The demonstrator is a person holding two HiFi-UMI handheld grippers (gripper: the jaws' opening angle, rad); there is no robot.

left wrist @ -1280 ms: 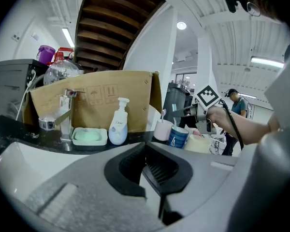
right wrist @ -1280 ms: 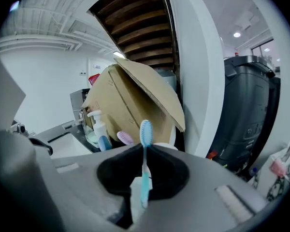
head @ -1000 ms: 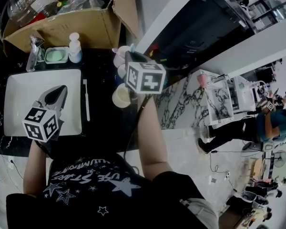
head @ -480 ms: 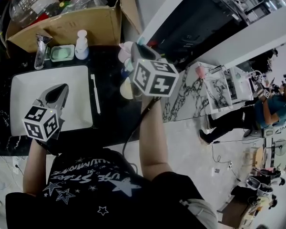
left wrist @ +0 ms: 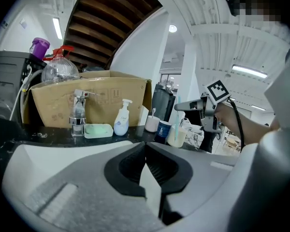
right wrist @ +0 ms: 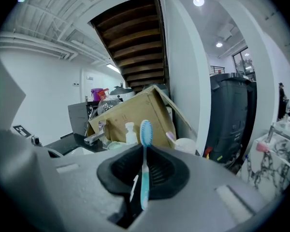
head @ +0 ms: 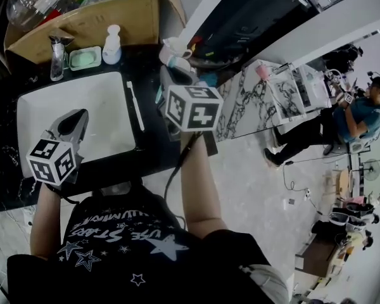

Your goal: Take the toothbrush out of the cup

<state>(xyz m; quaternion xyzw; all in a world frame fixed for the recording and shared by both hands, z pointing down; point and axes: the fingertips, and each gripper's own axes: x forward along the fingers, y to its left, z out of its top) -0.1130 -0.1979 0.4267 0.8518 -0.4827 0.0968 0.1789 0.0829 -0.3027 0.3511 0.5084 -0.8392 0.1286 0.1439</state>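
Observation:
My right gripper (right wrist: 145, 151) is shut on a light blue toothbrush (right wrist: 144, 178), which stands upright between the pads with its bristle head on top. In the left gripper view the same gripper (left wrist: 183, 105) holds the toothbrush (left wrist: 177, 125) just above a cream cup (left wrist: 176, 137), beside a dark blue cup (left wrist: 163, 129) and a white cup (left wrist: 152, 123). In the head view the right gripper's marker cube (head: 191, 108) hides the cream cup. My left gripper (head: 76, 122) hovers over the near part of the white sink (head: 107, 100), jaws together and holding nothing.
A cardboard box (head: 82, 18) full of items stands at the back of the black counter. Before it are a tap (head: 57, 56), a green soap dish (head: 85, 57) and a pump bottle (head: 112, 43). A white toothbrush (head: 135, 105) lies beside the sink. The counter's edge drops to the floor on the right.
The right gripper has shifted across the counter with the toothbrush in it, and its cube now covers the cream cup that showed below it earlier. The left gripper moved slightly over the sink.

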